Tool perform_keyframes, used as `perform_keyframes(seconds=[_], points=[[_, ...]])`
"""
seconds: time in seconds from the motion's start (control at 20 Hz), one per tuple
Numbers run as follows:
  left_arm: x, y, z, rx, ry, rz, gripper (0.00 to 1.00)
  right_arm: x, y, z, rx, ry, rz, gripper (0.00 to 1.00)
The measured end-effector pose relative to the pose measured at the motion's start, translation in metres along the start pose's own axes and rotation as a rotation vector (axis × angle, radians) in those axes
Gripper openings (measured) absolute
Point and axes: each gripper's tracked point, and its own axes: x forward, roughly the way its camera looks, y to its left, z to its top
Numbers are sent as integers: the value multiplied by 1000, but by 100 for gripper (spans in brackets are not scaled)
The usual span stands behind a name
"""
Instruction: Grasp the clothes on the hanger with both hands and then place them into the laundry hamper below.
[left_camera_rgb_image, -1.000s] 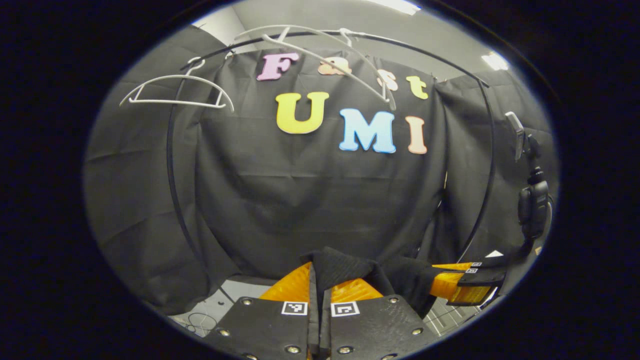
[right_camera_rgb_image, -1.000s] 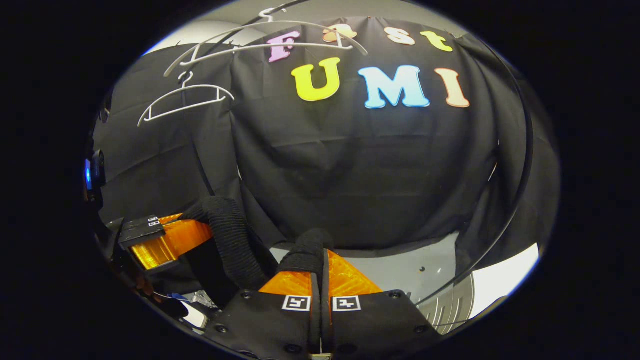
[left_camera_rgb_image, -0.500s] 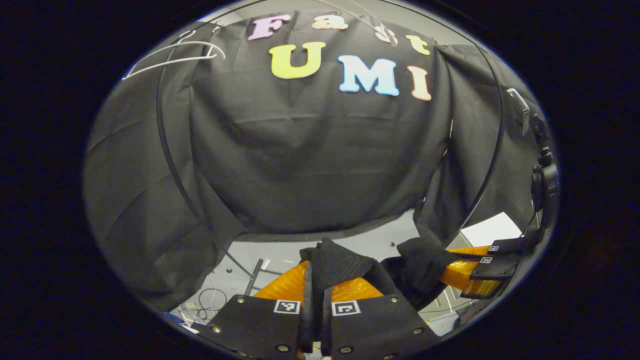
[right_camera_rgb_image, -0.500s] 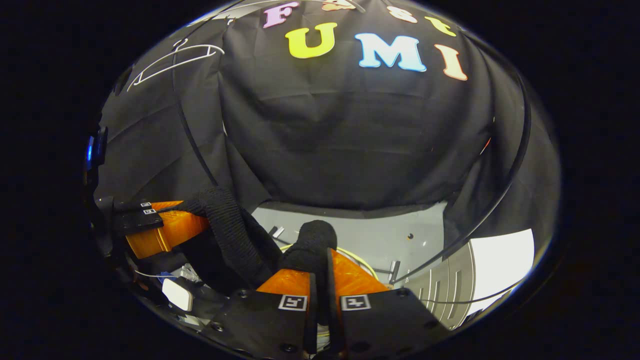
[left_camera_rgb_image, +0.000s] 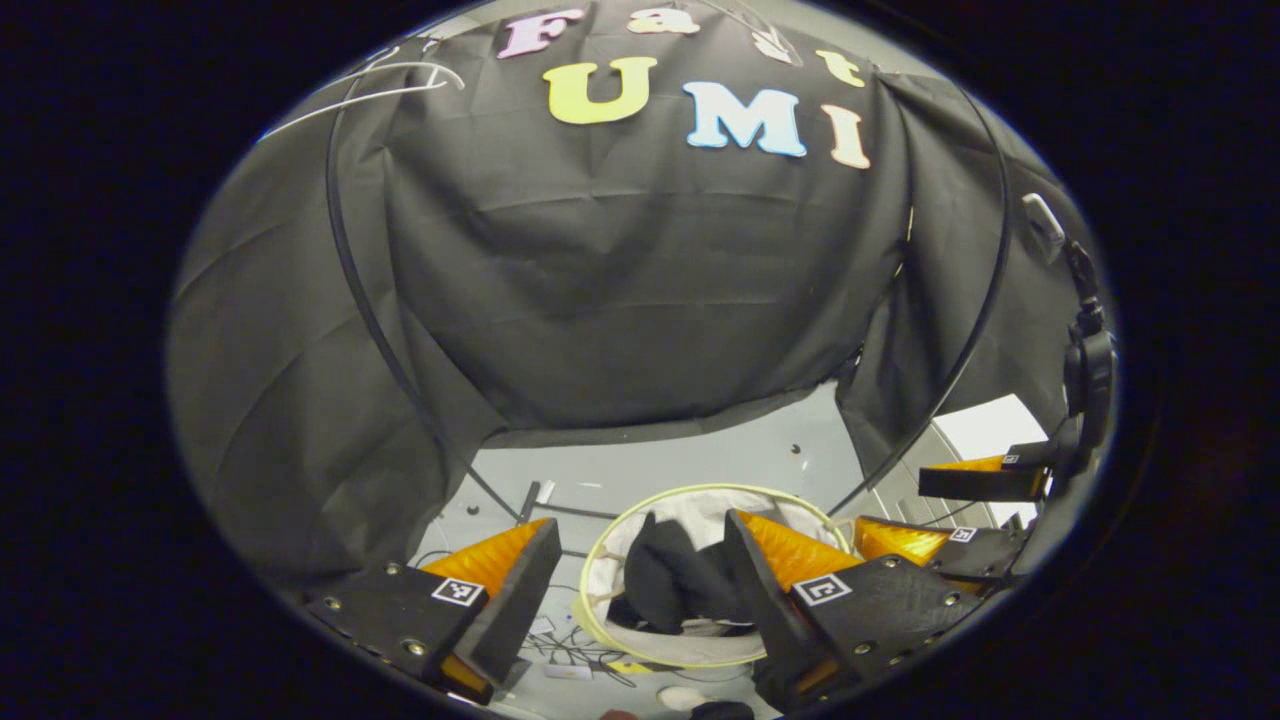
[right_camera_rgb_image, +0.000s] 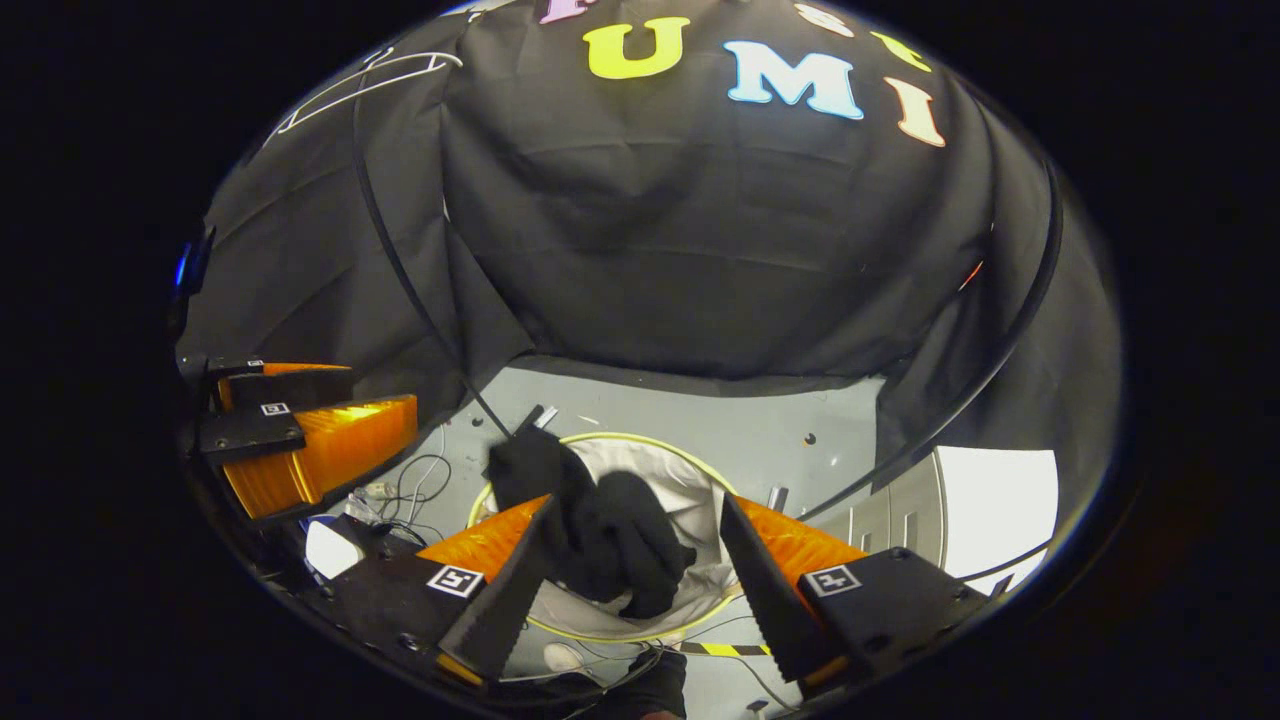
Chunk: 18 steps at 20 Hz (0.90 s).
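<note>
Both grippers, left gripper (left_camera_rgb_image: 640, 580) and right gripper (right_camera_rgb_image: 635, 560), stand spread apart above the hamper (right_camera_rgb_image: 700, 490); the clothes (right_camera_rgb_image: 600, 530) apparently lie inside. Release step; next, withdraw upward.

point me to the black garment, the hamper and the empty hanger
black garment (right_camera_rgb_image: 610, 545), right gripper view, middle of the bundle
hamper (left_camera_rgb_image: 690, 489), left gripper view, far rim
hanger (right_camera_rgb_image: 365, 85), right gripper view, its lower bar
</note>
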Motion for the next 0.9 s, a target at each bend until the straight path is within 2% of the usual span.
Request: perform_keyframes(seconds=[0.2,0.4,0.6,0.9], points=[[-20,6,23,41,-62,7,95,-12,-3,9,12,-49,-23,99],[-51,9,53,67,-149,2,96,-42,-9,35,48,-159,-55,99],[-93,6,92,87,-265,7,95,-84,-22,68,89,-284,-75,99],[-158,-10,147,80,-435,40,94,-160,-61,105,65,-464,-128,97]])
